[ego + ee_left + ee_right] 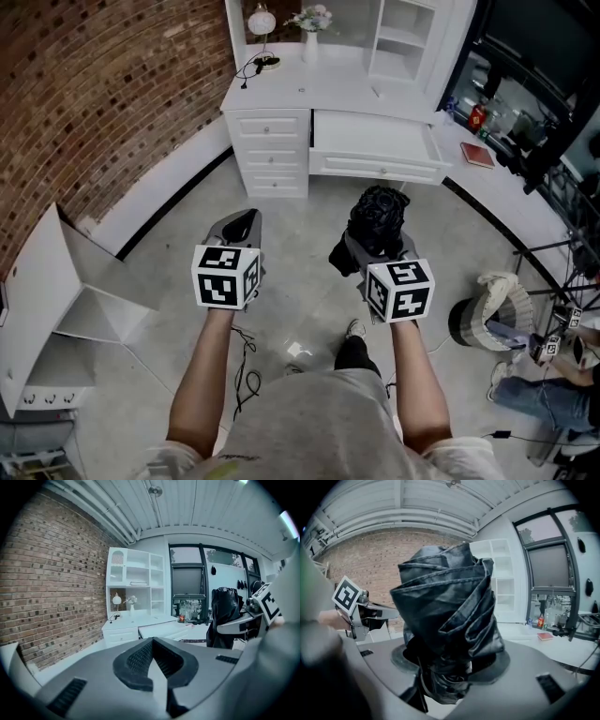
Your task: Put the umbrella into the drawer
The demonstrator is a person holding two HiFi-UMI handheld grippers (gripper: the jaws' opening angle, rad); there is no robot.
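Conceivably slack fabric slips from the right gripper (379, 251), whose jaws pinch the umbrella (378, 217) by its lower end, or snags the front lip of the open drawer (373, 142). Well short of that drawer, the umbrella is a black, crumpled upright bundle; the left gripper (242, 225) is pressed together, empty.
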